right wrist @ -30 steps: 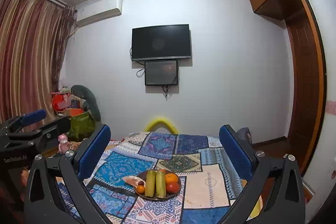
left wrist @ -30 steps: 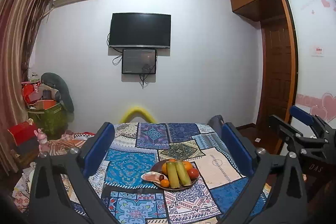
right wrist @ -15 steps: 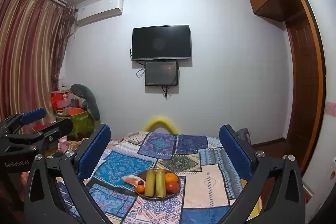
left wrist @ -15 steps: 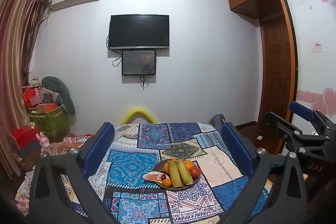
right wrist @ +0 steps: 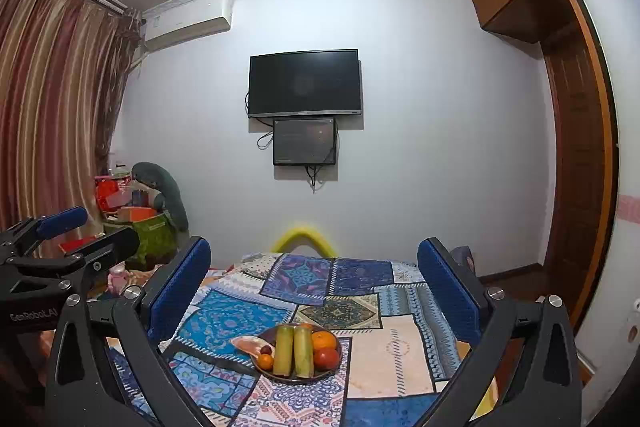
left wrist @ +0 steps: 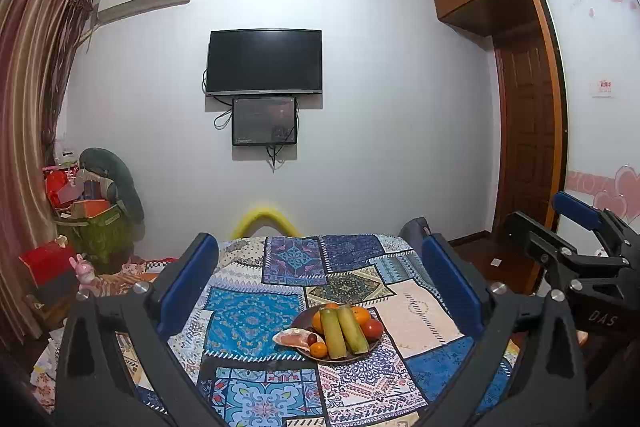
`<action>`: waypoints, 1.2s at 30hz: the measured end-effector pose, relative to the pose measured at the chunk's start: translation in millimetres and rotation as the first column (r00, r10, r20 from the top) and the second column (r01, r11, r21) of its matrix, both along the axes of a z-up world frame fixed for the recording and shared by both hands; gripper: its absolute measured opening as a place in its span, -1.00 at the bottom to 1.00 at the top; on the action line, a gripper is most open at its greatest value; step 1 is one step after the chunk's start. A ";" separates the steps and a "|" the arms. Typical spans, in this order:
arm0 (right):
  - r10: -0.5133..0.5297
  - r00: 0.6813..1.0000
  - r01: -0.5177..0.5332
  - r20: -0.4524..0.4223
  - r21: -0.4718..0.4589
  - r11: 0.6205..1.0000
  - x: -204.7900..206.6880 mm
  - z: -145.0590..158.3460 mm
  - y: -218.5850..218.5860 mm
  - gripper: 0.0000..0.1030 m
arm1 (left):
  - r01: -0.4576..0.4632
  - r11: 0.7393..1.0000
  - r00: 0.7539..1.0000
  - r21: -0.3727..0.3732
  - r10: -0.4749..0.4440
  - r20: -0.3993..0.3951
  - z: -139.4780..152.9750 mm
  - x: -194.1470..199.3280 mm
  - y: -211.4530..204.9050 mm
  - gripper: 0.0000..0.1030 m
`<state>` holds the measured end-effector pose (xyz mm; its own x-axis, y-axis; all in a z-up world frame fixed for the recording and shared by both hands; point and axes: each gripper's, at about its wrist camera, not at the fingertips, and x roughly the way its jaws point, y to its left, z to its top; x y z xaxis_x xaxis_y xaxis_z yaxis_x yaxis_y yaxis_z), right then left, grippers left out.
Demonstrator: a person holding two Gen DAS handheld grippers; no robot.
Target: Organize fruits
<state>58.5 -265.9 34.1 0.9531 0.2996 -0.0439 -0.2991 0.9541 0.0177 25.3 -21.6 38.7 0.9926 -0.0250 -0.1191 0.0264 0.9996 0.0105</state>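
Patchwork cloth in blues, creams and reds is spread over the table (left wrist: 256, 315), and near its middle a dark round plate (left wrist: 362, 351) is set, loaded with fruit. Two pale green stalk-like pieces (left wrist: 343, 331) are laid side by side across the plate, pointing away from the cameras. An orange (left wrist: 360, 314) is seen behind them, a red tomato (left wrist: 372, 328) at their right, and a small orange fruit (left wrist: 319, 349) at the front left. A pinkish peeled piece (left wrist: 291, 339) is draped over the plate's left rim, with a small dark red fruit (left wrist: 311, 339) just beside it.

The left tongs (left wrist: 320, 283) are held released above the near part of the table, their blue pads spread wide and nothing gripped between them; the plate is framed in the gap. The right tongs (right wrist: 314, 283) are likewise held released and empty, with the plate seen between the pads. In the left wrist view the right tongs appear at the right edge, well apart from the plate.

On the wall beyond, a black television (left wrist: 264, 62) is mounted, with a smaller dark screen (left wrist: 264, 121) just below it. Striped curtains (right wrist: 52, 107) are hung at the left.
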 end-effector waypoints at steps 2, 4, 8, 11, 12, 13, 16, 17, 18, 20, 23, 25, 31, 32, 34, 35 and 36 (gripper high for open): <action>-0.001 1.000 0.001 0.000 0.002 1.000 0.8 0.2 -0.9 1.00 | 0.001 1.000 1.000 0.001 -0.001 0.002 0.8 0.3 -0.5 1.00; -0.002 1.000 0.002 0.000 0.003 1.000 1.6 0.4 -1.4 1.00 | -0.002 1.000 1.000 0.002 0.002 0.006 1.0 0.0 -0.6 1.00; -0.002 1.000 0.002 0.001 0.004 1.000 1.8 0.9 -2.4 1.00 | 0.001 1.000 1.000 0.003 -0.001 0.008 2.1 -0.1 -1.1 1.00; -0.005 1.000 0.005 0.004 0.004 1.000 1.0 -0.3 -2.3 1.00 | 0.001 1.000 1.000 0.003 -0.001 0.012 3.1 -1.9 -1.3 1.00; -0.005 1.000 0.005 0.004 0.005 1.000 1.1 0.0 -2.7 1.00 | 0.001 1.000 1.000 0.003 -0.001 0.013 2.9 -2.6 -1.4 1.00; -0.005 1.000 0.005 0.005 0.005 1.000 1.3 0.1 -3.0 1.00 | 0.001 1.000 1.000 0.002 -0.002 0.015 3.0 -3.1 -1.3 1.00; -0.006 1.000 0.006 0.007 0.001 1.000 1.4 0.7 -2.5 1.00 | -0.001 1.000 1.000 -0.001 0.001 0.025 4.4 -4.5 -1.0 1.00; -0.006 1.000 0.006 0.009 0.001 1.000 1.3 0.8 -2.6 1.00 | -0.001 1.000 1.000 -0.001 0.001 0.026 4.8 -4.2 -1.3 1.00; -0.006 1.000 0.006 0.010 0.001 1.000 0.9 1.0 -2.7 1.00 | 0.001 1.000 1.000 -0.001 -0.001 0.025 4.8 -4.1 -1.4 1.00; -0.006 1.000 0.006 0.011 0.002 1.000 0.9 1.1 -2.8 1.00 | 0.006 1.000 1.000 -0.002 -0.006 0.021 5.1 -3.2 -2.1 1.00; -0.009 1.000 0.009 0.013 0.001 1.000 1.0 1.2 -2.7 1.00 | 0.010 1.000 1.000 -0.001 -0.010 0.017 4.7 -3.5 -1.1 1.00; -0.009 1.000 0.009 0.014 0.001 1.000 0.1 1.5 -2.8 1.00 | 0.018 1.000 1.000 -0.006 -0.018 0.011 4.8 -3.1 -0.1 1.00; -0.012 1.000 0.012 0.011 0.002 1.000 0.8 1.7 -3.3 1.00 | 0.025 0.999 1.000 -0.022 -0.025 0.009 6.2 -2.6 1.6 1.00; -0.012 1.000 0.012 0.011 0.002 1.000 0.8 1.9 -3.0 1.00 | 0.026 0.999 1.000 -0.024 -0.026 0.008 6.5 -2.2 1.5 1.00; -0.011 1.000 0.010 0.010 0.002 1.000 1.0 2.0 -2.9 1.00 | 0.027 0.999 1.000 -0.026 -0.027 0.003 6.5 -1.4 2.0 1.00; -0.010 1.000 0.010 0.010 0.003 1.000 1.1 2.3 -2.9 1.00 | 0.030 0.999 1.000 -0.026 -0.030 0.001 6.6 -0.7 1.8 1.00; -0.010 1.000 0.010 0.010 0.001 1.000 1.1 2.2 -2.8 1.00 | 0.036 0.999 0.999 -0.025 -0.036 -0.003 6.7 0.2 1.3 1.00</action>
<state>59.6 -268.7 36.3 0.9565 0.2897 -0.0338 -0.2893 0.9571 0.0159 25.5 -20.3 45.4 0.9906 -0.0636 -0.1214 0.0623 0.9979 -0.0145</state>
